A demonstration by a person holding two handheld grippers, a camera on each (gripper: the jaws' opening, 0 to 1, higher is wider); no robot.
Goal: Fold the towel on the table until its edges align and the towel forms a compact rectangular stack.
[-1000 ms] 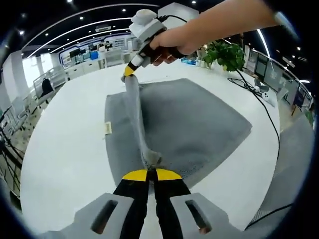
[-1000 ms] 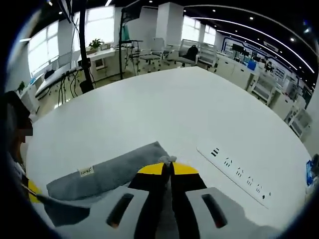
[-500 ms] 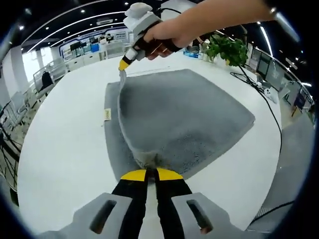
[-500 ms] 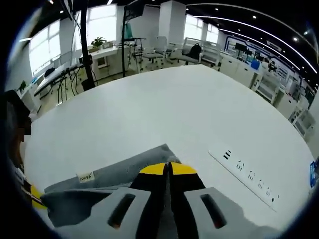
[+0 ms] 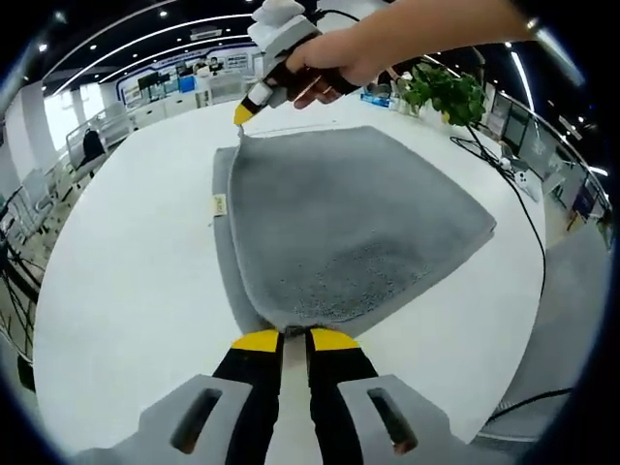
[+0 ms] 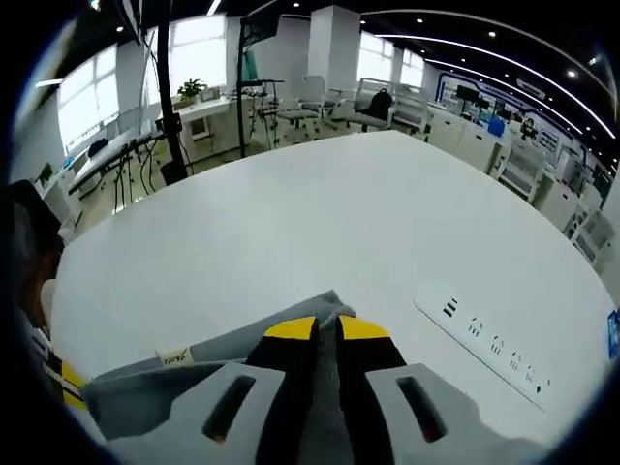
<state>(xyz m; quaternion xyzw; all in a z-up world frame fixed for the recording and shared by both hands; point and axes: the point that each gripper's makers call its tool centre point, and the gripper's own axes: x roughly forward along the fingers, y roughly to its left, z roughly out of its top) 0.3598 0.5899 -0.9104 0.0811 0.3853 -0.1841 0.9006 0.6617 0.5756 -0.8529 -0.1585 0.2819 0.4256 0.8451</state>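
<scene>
Left gripper view: the grey towel (image 5: pixel 349 223) lies folded over itself on the white tabletop (image 5: pixel 126 281), a small label (image 5: pixel 220 204) on its lower layer. The left tool (image 5: pixel 286 339) sits at the near corner, jaws slightly parted. The right tool (image 5: pixel 242 113), in a hand (image 5: pixel 334 63), pinches the far corner. A plant (image 5: pixel 446 95) stands beyond.

A white table (image 5: pixel 126 252) carries a grey towel (image 5: pixel 349 218), folded over on itself so that the lower layer shows along one side as a strip with a small tag (image 5: pixel 220 204). A black cable (image 5: pixel 511 208) runs across the table past the towel. In the right gripper view, a white power strip (image 6: pixel 489 339) lies flat on the table (image 6: pixel 320 213), well apart from the towel (image 6: pixel 213 360).
</scene>
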